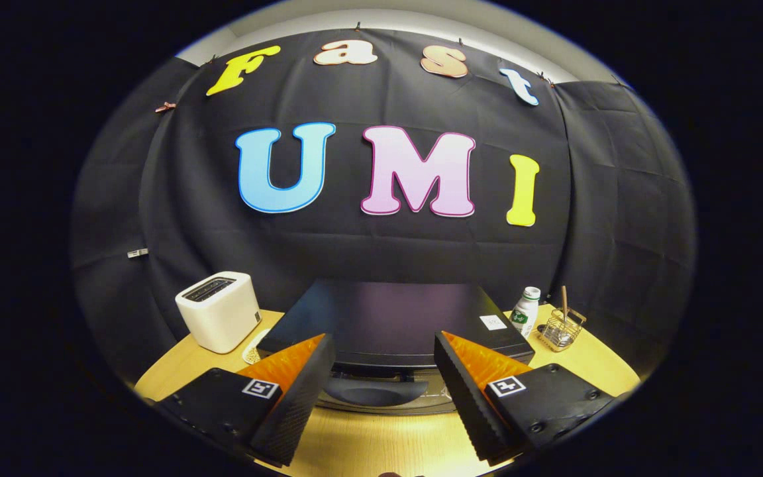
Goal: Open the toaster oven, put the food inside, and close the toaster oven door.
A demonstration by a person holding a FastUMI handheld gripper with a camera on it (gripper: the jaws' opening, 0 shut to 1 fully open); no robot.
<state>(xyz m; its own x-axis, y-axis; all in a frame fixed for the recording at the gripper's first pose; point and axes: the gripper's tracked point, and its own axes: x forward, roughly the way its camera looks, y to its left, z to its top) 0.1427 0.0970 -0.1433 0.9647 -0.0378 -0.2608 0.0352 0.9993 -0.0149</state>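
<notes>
Oven sits at the centre of the frame, just beyond my fingers: a black box seen from slightly above, its flat dark top facing me and its front falling away below. The door handle, a dark curved bar, shows low in the middle, in the gap between my two fingers, and the door looks closed from here.

My gripper is released, its fingers spread wide with nothing between them but the view of the handle. The left finger stands at lower left and the right finger at lower right, each black and ribbed on its inner face with an orange side. Neither touches the oven.

On the counter, a round pale wooden top, a white toaster stands left of the oven, apart from it. A small pale mat lies between the toaster and the oven. To the right of the oven stands a small white bottle with a green label, and just right of that a wire basket with a wooden stick upright in it.

I cannot tell where the food is.
</notes>
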